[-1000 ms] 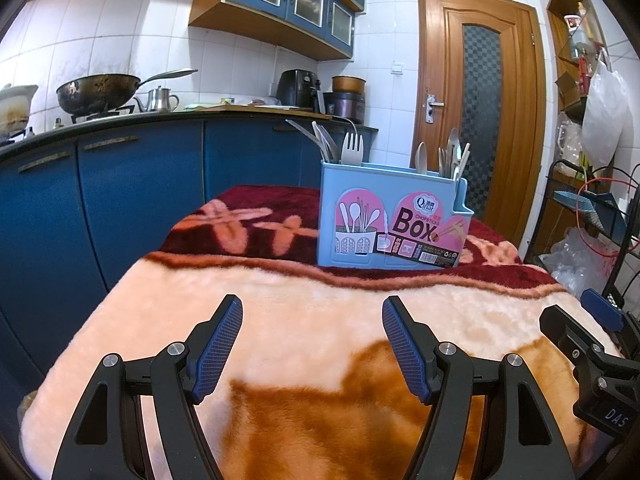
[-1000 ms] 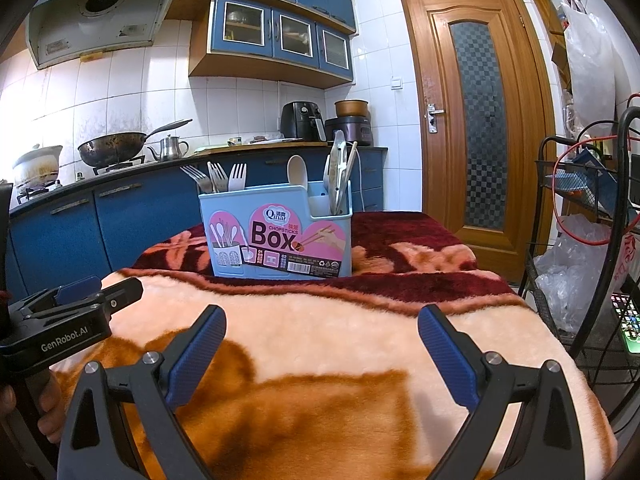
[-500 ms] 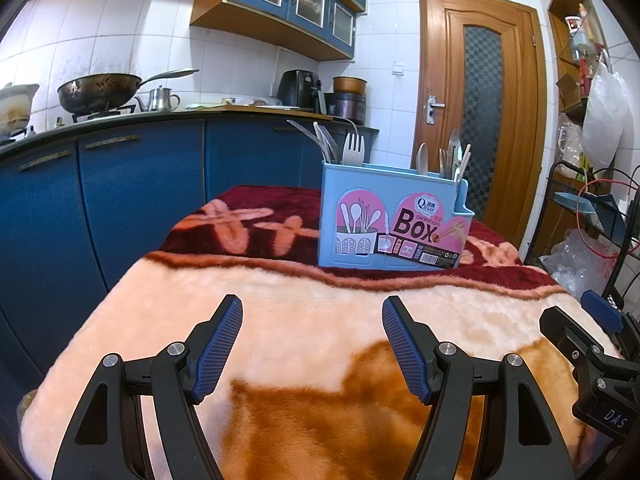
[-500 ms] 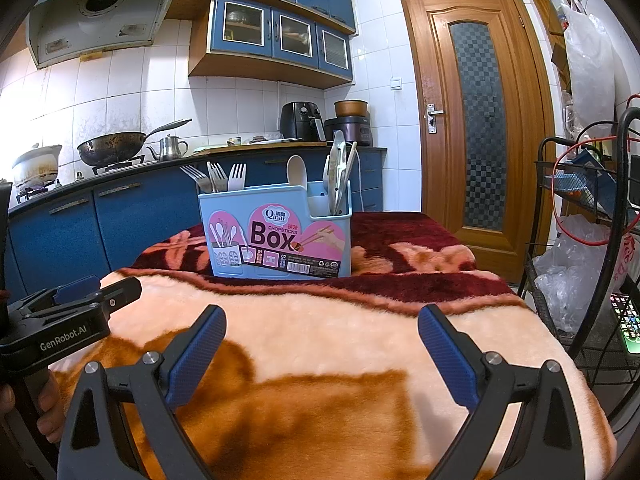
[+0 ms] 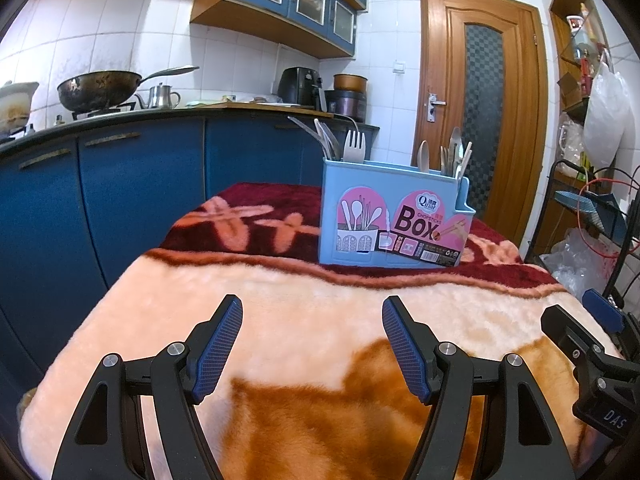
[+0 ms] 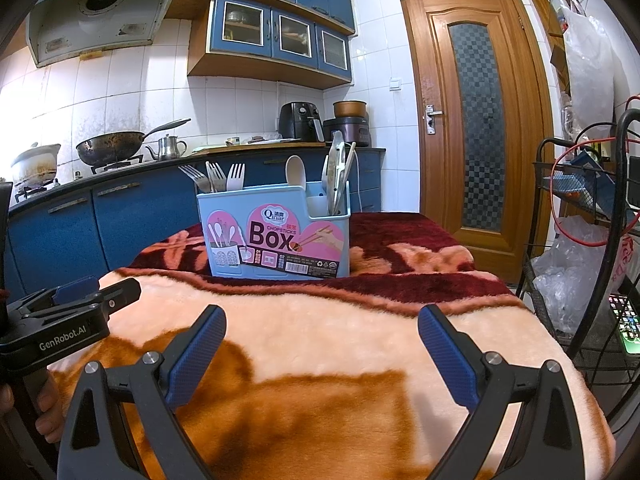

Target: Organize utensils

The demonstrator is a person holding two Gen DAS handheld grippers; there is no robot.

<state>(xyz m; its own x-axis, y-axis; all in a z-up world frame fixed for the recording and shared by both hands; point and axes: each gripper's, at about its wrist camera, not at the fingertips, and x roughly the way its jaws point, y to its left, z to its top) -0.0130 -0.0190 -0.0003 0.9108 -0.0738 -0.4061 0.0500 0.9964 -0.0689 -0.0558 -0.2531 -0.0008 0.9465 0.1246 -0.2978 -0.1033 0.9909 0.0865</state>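
A light blue utensil box (image 5: 394, 216) with a pink "Box" label stands upright on the far part of a blanket-covered table; it also shows in the right wrist view (image 6: 276, 236). Forks (image 5: 354, 146) stand in its left compartment, spoons and chopsticks (image 5: 454, 156) in its right. My left gripper (image 5: 312, 340) is open and empty, low over the near blanket, well short of the box. My right gripper (image 6: 322, 348) is open and empty, likewise near the front. Each gripper shows at the edge of the other's view.
The table is covered by a peach, orange and dark red plush blanket (image 5: 320, 300). Blue kitchen cabinets (image 5: 120, 200) with a wok (image 5: 100, 90) run along the left. A wooden door (image 6: 476, 120) is behind; a black wire rack (image 6: 592, 240) with bags stands at the right.
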